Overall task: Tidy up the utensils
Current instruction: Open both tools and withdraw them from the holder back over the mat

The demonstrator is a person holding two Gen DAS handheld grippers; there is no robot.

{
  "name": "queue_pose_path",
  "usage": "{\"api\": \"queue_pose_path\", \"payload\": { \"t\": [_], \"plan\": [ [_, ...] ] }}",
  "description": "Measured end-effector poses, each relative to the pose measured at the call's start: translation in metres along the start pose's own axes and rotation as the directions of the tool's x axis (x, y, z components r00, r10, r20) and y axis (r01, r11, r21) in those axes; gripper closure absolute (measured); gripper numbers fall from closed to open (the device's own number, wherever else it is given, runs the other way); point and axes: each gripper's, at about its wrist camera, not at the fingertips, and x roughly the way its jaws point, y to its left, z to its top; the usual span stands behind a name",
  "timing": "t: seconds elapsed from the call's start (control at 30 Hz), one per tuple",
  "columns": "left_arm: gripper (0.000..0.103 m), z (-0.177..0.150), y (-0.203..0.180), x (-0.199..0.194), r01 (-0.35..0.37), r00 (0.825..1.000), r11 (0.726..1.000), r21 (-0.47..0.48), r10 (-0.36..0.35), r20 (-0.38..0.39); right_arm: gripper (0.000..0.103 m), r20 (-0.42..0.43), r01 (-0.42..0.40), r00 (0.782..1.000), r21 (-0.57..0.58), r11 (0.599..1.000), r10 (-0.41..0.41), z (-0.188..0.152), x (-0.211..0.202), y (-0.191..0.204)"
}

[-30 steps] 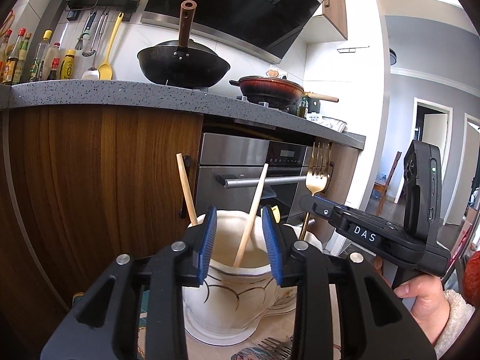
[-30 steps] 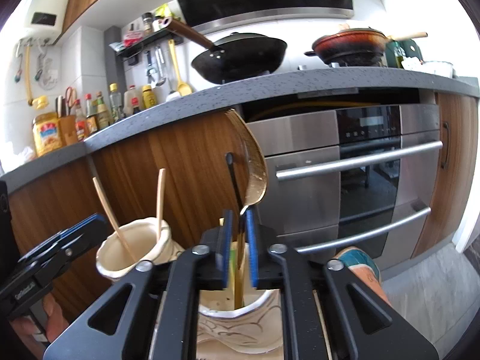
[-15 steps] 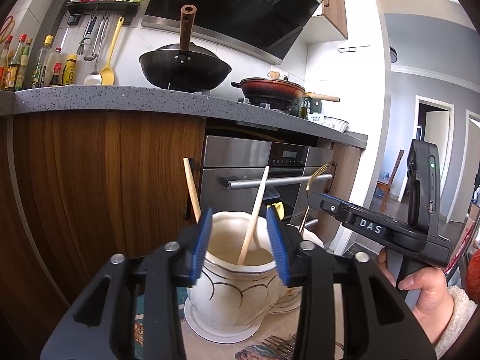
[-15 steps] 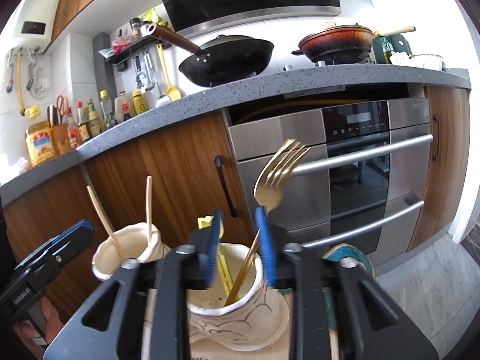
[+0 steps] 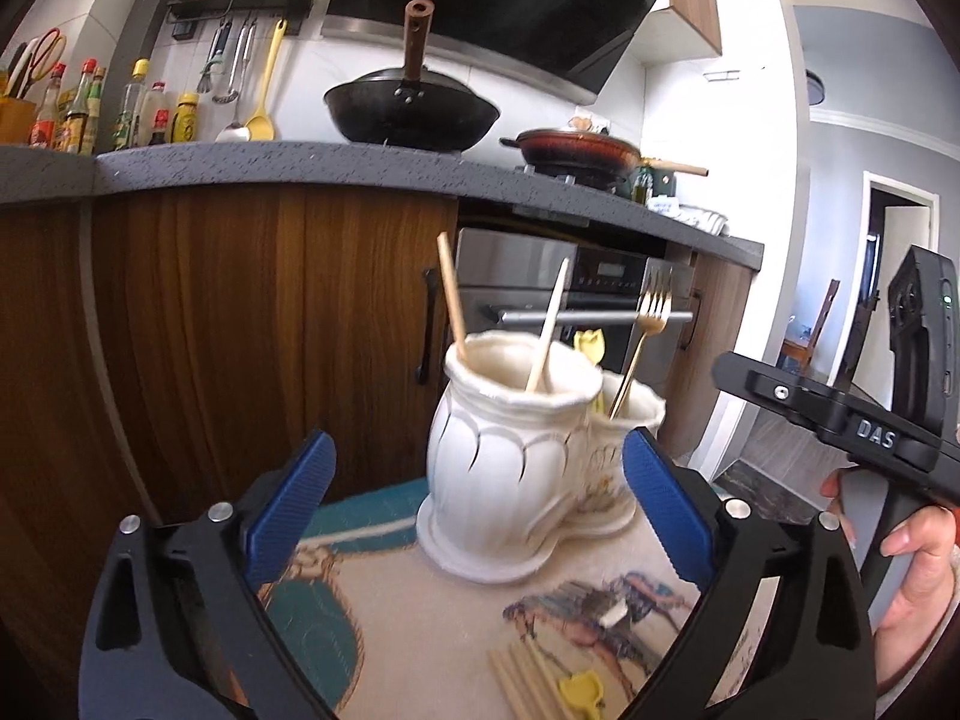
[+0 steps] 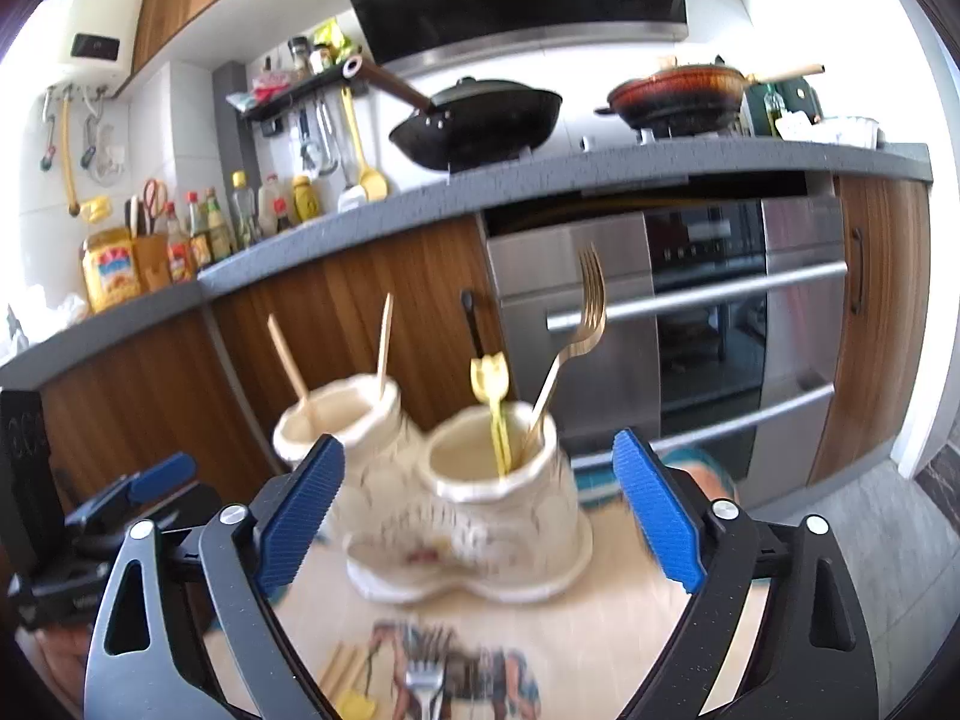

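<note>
Cream twin-pot holder, gold fork upright

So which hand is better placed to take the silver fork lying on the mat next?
Probably the right. The right gripper is open and empty, and the silver fork lies centred just below its jaws. The left gripper, also open, sees chopsticks instead.

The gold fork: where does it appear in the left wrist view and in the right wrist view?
Left wrist view: the gold fork is right of centre, standing in the farther cup of the ceramic holder.
Right wrist view: the gold fork is centre-right, in the nearer cup of the holder.
Shared landmark: the black wok on the counter.
</note>
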Motion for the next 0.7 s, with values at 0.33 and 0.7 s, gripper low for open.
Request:
{"api": "queue_pose_path", "payload": {
  "t": [0.33, 0.7],
  "plan": [
    [0.006, -0.035, 0.008, -0.012, -0.074, 0.974, 0.997, -0.005, 0.071, -0.215, 0.008, -0.161, 0.064, 0.985, 0.008, 0.998, -0.062, -0.048, -0.004, -0.012],
    [0.011, -0.089, -0.01, 0.002, -0.1, 0.872, 0.987, 0.126, 0.148, -0.466, 0.008, -0.187, 0.05, 0.981, -0.017, 0.999, -0.052, -0.056, -0.001, -0.014]
  ]
}}
